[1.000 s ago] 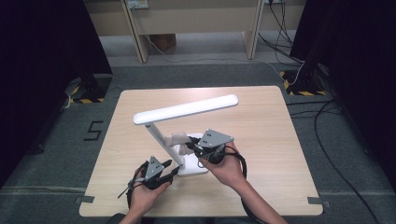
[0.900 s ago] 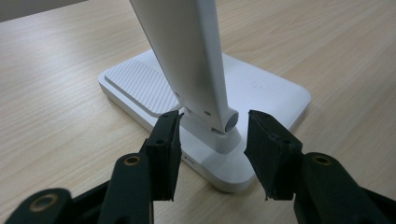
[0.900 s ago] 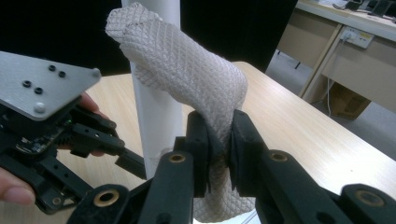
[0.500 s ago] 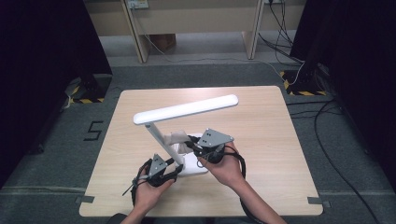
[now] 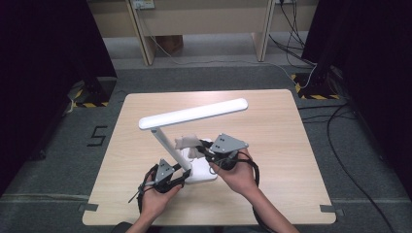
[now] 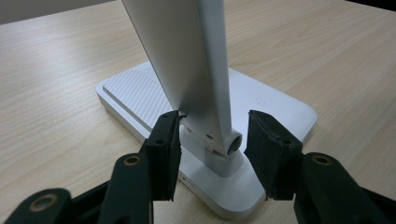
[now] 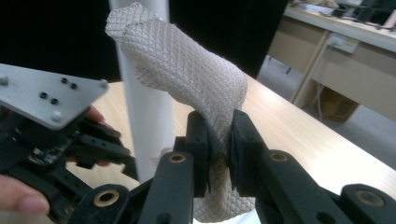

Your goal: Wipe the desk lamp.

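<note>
The right gripper (image 7: 219, 140) is pinching a pale mesh cloth (image 7: 187, 70) beside the white desk lamp's (image 5: 194, 145) stem on the worktop (image 5: 272, 136); the left gripper (image 6: 212, 144) is straddling the hinge, open. Wiping hard could be tipping the unclamped lamp.

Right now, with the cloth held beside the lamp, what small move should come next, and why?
Probably close the left gripper on the lamp at its hinge. Its jaws stand on both sides of the hinge; one seems to touch and the other is apart, so the lamp is not yet held firm. The right gripper already pinches the cloth next to the lamp's arm, ready to wipe once the lamp is steady.
</note>
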Available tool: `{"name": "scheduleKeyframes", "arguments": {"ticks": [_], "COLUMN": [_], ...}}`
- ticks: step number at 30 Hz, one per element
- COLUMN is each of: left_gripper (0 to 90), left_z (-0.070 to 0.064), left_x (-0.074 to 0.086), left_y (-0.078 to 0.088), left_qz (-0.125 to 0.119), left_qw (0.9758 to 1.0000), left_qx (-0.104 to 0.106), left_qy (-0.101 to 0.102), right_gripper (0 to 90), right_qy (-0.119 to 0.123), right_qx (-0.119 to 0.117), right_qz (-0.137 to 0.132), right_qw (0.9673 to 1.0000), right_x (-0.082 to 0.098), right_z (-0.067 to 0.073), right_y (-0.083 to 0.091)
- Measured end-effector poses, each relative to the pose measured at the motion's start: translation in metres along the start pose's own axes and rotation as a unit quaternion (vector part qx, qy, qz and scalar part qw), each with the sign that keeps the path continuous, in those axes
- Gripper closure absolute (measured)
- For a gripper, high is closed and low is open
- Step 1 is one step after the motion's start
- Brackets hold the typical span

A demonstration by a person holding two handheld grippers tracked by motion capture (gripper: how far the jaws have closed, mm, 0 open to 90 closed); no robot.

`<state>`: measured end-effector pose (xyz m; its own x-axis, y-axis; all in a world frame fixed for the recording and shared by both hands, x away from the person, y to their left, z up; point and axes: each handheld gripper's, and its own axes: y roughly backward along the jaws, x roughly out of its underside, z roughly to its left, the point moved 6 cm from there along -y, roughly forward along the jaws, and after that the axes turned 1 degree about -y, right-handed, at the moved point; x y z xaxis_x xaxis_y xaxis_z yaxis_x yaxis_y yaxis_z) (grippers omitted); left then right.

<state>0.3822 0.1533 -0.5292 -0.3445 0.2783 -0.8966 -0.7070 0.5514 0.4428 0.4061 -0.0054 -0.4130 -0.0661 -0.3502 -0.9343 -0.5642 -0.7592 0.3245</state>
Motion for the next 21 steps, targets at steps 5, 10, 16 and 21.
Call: {"name": "scheduleKeyframes", "arguments": {"ticks": [5, 10, 16, 21], "left_gripper": [53.7, 52.4, 52.3, 51.8], "left_z": [0.0, 0.001, 0.001, 0.002], "left_x": [-0.002, -0.004, -0.008, -0.009], "left_y": [0.0, 0.001, 0.002, 0.002], "left_qz": [-0.008, -0.012, -0.019, -0.02], "left_qw": [1.0, 0.9998, 0.9997, 0.9996], "left_qx": [-0.004, -0.011, -0.016, -0.018], "left_qy": [0.004, 0.007, 0.006, 0.003], "right_gripper": [80.2, 80.2, 80.2, 80.2], "right_qy": [-0.013, -0.027, -0.037, -0.042], "right_qx": [0.039, 0.084, 0.122, 0.14], "right_qz": [-0.01, -0.023, -0.041, -0.059], "right_qw": [0.9991, 0.9958, 0.9909, 0.9875], "right_x": [0.004, 0.005, 0.003, -0.003], "right_z": [-0.025, -0.053, -0.076, -0.082], "right_y": [0.033, 0.066, 0.09, 0.104]}}
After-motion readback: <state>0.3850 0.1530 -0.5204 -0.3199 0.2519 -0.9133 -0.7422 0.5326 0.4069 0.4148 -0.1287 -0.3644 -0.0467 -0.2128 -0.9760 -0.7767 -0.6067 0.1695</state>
